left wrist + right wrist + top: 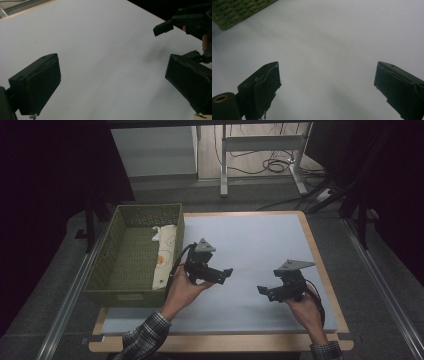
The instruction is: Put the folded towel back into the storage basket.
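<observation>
Both tongs held above the bare pale desk (pixel 260 245), nothing between the jaws of either. Left tongs (pixel 226 273) jaws wide apart, seen plainly in the left gripper view (pixel 110 82), pale surface showing between them; they point toward the person's right, away from the basket. Right tongs (pixel 264 291) likewise spread, per the right gripper view (pixel 327 87), and pointing leftward across the desk. Nearest thing to work on: a cream cloth (pixel 166 254) with small printed figures and an orange spot, lying in the green basket (pixel 112 270) at the desk's left edge. Cloth rests against the basket's right wall, its long axis running from near side to far side, one end draped up toward the far rim. It lies to the left of the left tongs, behind their jaws as now aimed; left hand (pixel 184 290) is just beside the basket wall, right hand (pixel 306 312) well apart on the opposite side. Judgement: the left hand is the nearer one, but it would need to swing its jaws round and over the wall to reach the cloth.
</observation>
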Tool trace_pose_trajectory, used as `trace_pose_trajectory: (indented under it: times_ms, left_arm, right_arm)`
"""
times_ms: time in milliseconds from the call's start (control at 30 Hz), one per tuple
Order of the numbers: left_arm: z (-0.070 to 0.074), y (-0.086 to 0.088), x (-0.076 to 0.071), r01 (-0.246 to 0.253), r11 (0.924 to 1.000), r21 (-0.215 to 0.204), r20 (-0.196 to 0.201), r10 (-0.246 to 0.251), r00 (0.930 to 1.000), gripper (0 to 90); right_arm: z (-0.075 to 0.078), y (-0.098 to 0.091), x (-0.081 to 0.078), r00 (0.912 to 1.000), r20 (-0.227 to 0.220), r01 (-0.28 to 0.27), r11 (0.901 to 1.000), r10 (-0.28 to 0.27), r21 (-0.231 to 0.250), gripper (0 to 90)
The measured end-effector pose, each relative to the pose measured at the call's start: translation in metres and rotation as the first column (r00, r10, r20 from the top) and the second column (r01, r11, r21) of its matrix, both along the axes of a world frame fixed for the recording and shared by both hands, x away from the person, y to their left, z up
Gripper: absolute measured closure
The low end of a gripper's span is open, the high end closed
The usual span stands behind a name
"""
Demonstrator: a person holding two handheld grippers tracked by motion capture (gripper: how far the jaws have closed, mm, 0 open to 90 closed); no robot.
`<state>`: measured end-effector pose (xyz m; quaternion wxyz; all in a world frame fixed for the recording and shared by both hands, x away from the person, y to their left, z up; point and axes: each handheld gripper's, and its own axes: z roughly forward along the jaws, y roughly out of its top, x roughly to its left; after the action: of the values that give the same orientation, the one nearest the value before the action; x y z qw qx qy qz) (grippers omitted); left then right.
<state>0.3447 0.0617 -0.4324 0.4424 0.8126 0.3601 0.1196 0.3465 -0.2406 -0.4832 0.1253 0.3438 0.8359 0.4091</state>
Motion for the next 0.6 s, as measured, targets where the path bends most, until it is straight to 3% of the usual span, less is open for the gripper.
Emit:
trace_pose_trajectory:
  times_ms: [200,300,333,467,600]
  left_arm:
    - [-0.026,-0.012,-0.016,0.015,0.9999,0.000,0.004,-0.015,0.9999,0.3]
    - [-0.049,-0.014,-0.026,0.012,0.9999,0.005,-0.004,-0.012,0.9999,0.1]
    - [-0.049,-0.014,-0.026,0.012,0.9999,0.005,-0.004,-0.012,0.9999,0.1]
    - [-0.076,-0.013,-0.031,-0.005,0.9994,0.036,-0.028,0.006,0.9996,0.0]
    - [-0.094,-0.012,-0.033,-0.025,0.9963,0.083,-0.045,0.029,0.9986,0.1]
  right_arm:
    - [-0.014,-0.009,-0.002,0.9998,-0.001,0.018,0.9993,-0.018,-0.033,4.8]
    - [-0.023,-0.012,-0.003,0.9996,-0.007,0.026,0.9985,-0.026,-0.049,3.8]
    - [-0.023,-0.012,-0.003,0.9996,-0.007,0.026,0.9985,-0.026,-0.049,3.8]
    - [-0.032,-0.014,-0.002,0.9994,-0.017,0.028,0.9963,-0.030,-0.081,2.7]
    - [-0.040,-0.013,-0.003,0.9995,-0.016,0.026,0.9934,-0.028,-0.112,2.6]
